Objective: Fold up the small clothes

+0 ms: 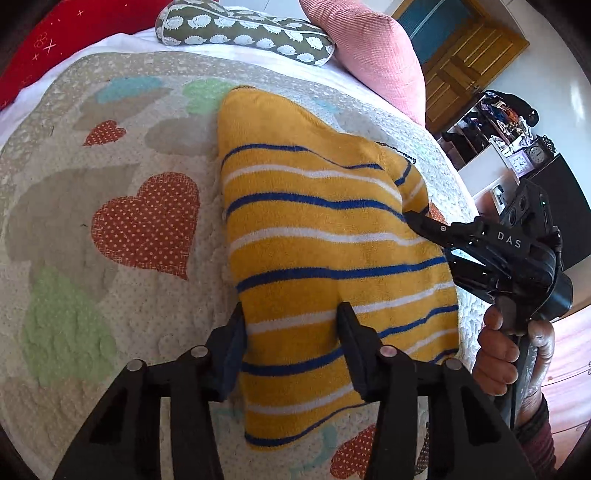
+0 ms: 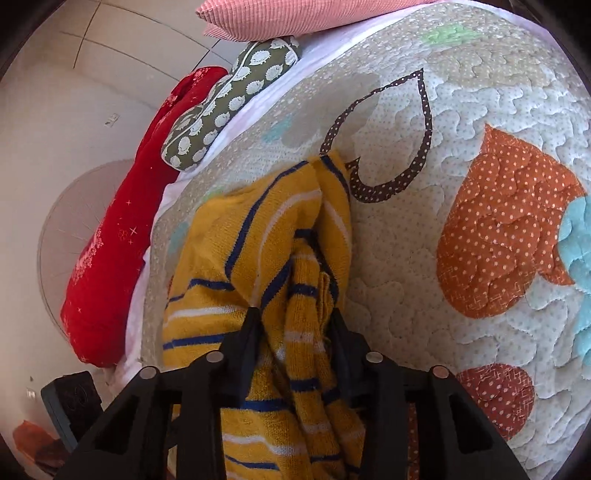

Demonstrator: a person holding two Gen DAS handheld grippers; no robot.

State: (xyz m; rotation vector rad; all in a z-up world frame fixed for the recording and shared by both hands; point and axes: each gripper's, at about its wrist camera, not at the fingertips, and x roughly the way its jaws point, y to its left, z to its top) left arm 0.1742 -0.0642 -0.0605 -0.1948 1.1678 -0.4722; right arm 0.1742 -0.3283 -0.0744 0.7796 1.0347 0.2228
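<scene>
A small yellow sweater (image 1: 325,266) with blue and white stripes lies on the bed, spread over a pale quilt (image 1: 110,166) patched with dotted hearts. It sits toward the right side of the quilt, one end pointing up at the pillows, its near hem draped toward the edge of the bed.

The left hand-held gripper (image 1: 291,332) stands over the sweater's lower part with its fingers set apart; the striped cloth fills the gap between them, the left finger along the garment's left border, the right finger pressed into the knit. I cannot tell from here whether it is actually pinching the cloth.

The right hand-held gripper (image 2: 293,328) comes in from the sweater's right side. Its fingers stand close together on a bunched fold of the yellow knit, which rises between them in a gathered ridge. In the left camera's view the same tool's tips touch the sweater's right edge, and the person's right hand (image 1: 513,350) wraps the handle below.

At the head of the bed rest a pink pillow (image 1: 369,48), a green hedgehog-print bolster (image 1: 243,31) and a red cushion (image 2: 122,229).
</scene>
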